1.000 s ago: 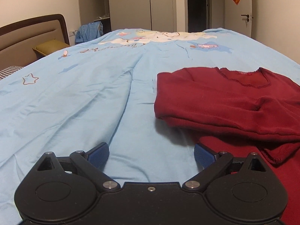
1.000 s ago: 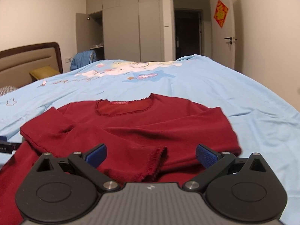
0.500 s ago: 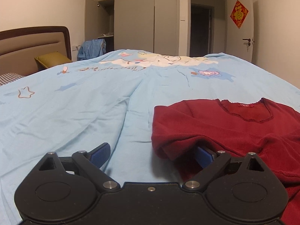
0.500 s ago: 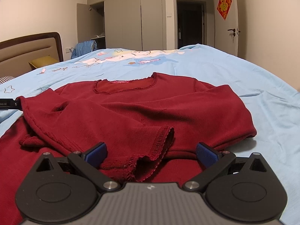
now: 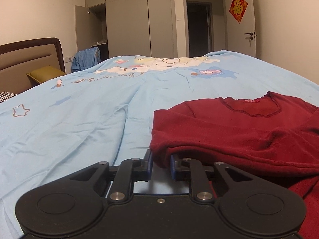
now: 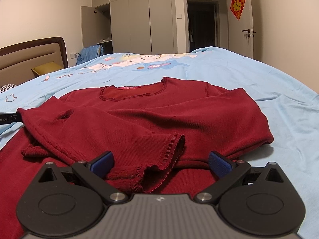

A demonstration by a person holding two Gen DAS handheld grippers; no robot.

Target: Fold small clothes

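A dark red long-sleeved top lies on the light blue bedspread, both sleeves folded across its front. My left gripper is shut on the top's folded left edge, with cloth pinched between the blue pads. In the right wrist view the same red top fills the middle, its neckline toward the far side. My right gripper stands open, its blue pads either side of a sleeve cuff that lies loose between them. The left gripper's tip shows at that view's left edge, against the top.
A brown headboard and a yellow-green cushion are at the far left. Grey wardrobes, one door open, and a dark doorway stand beyond the bed. Bare bedspread stretches to the right of the top.
My left gripper moved right to the top's folded edge and shut on it. My right gripper dropped lower and closer to the sleeve cuff, staying open.
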